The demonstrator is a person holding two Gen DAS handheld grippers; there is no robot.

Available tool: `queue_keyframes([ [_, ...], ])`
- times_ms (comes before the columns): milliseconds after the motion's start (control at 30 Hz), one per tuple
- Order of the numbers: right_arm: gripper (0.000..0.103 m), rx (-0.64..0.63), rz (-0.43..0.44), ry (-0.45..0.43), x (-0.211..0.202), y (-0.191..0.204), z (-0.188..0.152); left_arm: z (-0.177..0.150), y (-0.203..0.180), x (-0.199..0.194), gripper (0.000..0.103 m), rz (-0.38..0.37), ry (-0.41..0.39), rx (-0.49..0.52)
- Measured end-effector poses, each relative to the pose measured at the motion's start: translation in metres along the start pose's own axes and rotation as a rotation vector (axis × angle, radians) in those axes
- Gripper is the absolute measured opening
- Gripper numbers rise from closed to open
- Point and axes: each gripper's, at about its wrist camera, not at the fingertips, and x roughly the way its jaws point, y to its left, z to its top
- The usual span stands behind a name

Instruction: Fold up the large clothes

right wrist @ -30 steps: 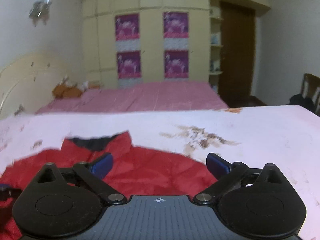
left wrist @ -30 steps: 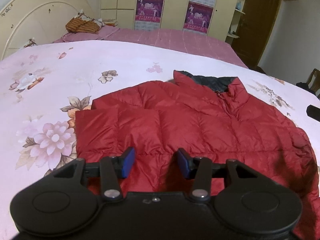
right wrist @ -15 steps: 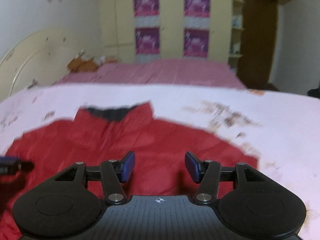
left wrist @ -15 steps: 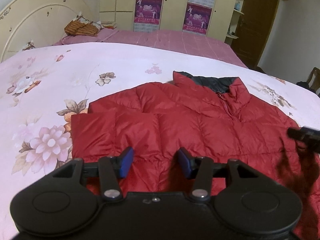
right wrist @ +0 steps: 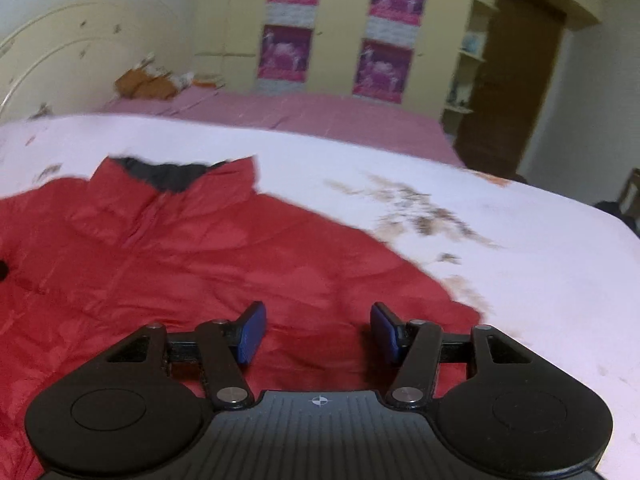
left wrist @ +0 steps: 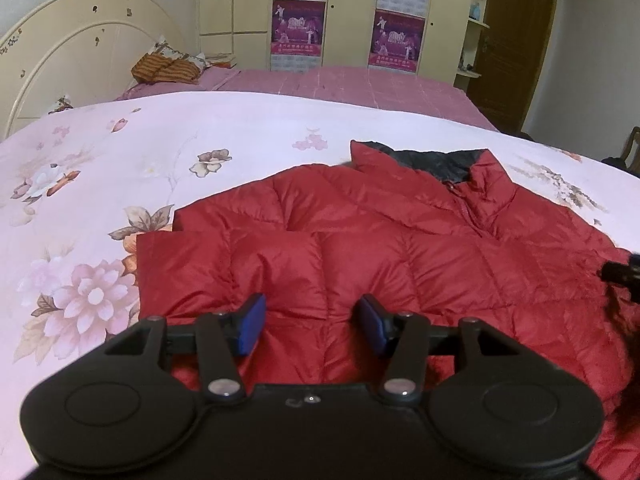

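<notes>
A red quilted down jacket [left wrist: 400,248] with a dark grey collar lining lies flat on the bed, its left sleeve folded across the front. My left gripper [left wrist: 312,322] is open and empty, hovering over the jacket's lower left part. In the right wrist view the same jacket [right wrist: 180,248] fills the left and middle. My right gripper [right wrist: 318,330] is open and empty over the jacket's right side near its edge. The tip of the right gripper [left wrist: 620,274] shows at the right edge of the left wrist view.
The jacket lies on a white floral bedspread [left wrist: 120,184]. Behind it is a pink sheet [left wrist: 340,84], a cream headboard [left wrist: 72,60] and an orange bundle [left wrist: 164,68]. A wardrobe with purple posters [left wrist: 298,28] and a brown door [left wrist: 516,40] stand at the back.
My right gripper has swung left and down over the jacket's right side and its jaws have narrowed. My left gripper has barely moved. The right gripper's tip has entered the left view.
</notes>
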Motion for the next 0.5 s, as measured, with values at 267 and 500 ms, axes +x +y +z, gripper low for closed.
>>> queue_keyframes([
  [267, 0.038, 0.146, 0.084, 0.065, -0.014, -0.026, -0.011, 0.0, -0.001, -0.008, 0.051, 0.0, -0.011, 0.016],
  [500, 0.019, 0.157, 0.089, -0.01, -0.025, -0.021, 0.003, 0.005, -0.002, -0.007, 0.051, -0.004, -0.019, 0.0],
])
